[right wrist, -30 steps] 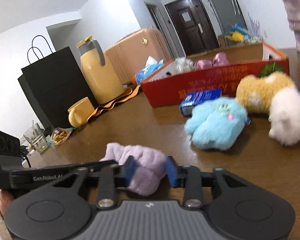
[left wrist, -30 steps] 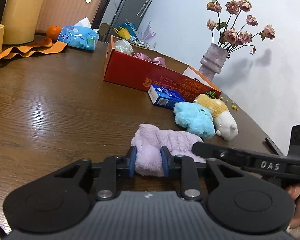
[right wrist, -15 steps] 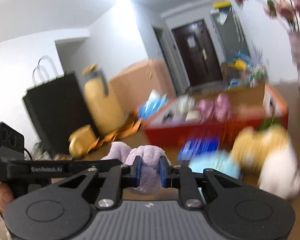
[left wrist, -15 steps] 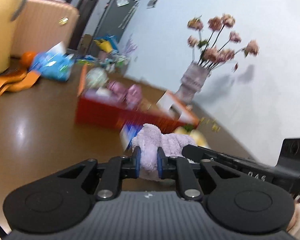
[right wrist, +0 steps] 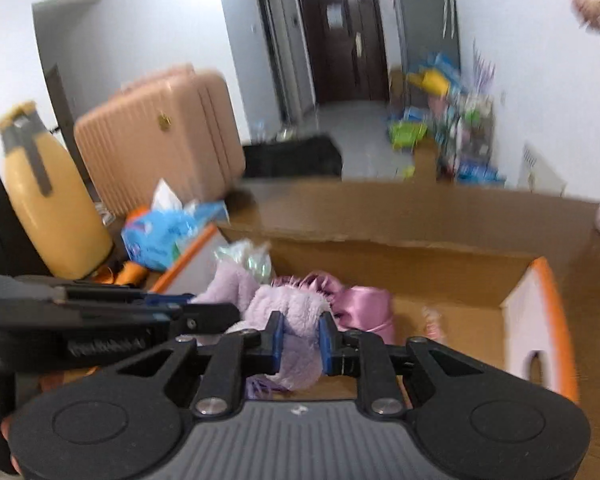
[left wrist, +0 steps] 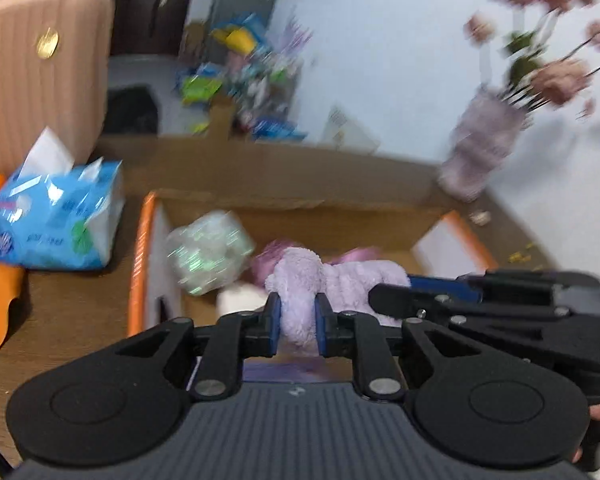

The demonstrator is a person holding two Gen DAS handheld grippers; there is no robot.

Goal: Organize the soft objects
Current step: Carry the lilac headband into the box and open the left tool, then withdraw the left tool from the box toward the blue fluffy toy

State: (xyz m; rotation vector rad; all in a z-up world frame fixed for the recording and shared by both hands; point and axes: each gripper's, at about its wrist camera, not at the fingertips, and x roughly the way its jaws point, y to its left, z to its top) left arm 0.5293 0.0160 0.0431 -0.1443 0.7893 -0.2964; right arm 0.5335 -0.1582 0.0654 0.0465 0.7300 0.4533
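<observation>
The open cardboard box (left wrist: 452, 236), with orange-edged flaps and brown inner walls, sits on the wooden table (left wrist: 60, 320) and already contains a crinkled iridescent bundle (left wrist: 208, 252) and a pink satin item (right wrist: 364, 308). The lilac plush towel (left wrist: 340, 280) hangs above the box interior, its long axis running roughly level from one gripper to the other, with one bunched end drooping at each grip. The left gripper (left wrist: 296, 322) has its jaws narrow, easing slightly apart with the fabric pinched between the blue pads, while the right gripper (right wrist: 300, 340) has its jaws clamped narrow on the opposite end.
</observation>
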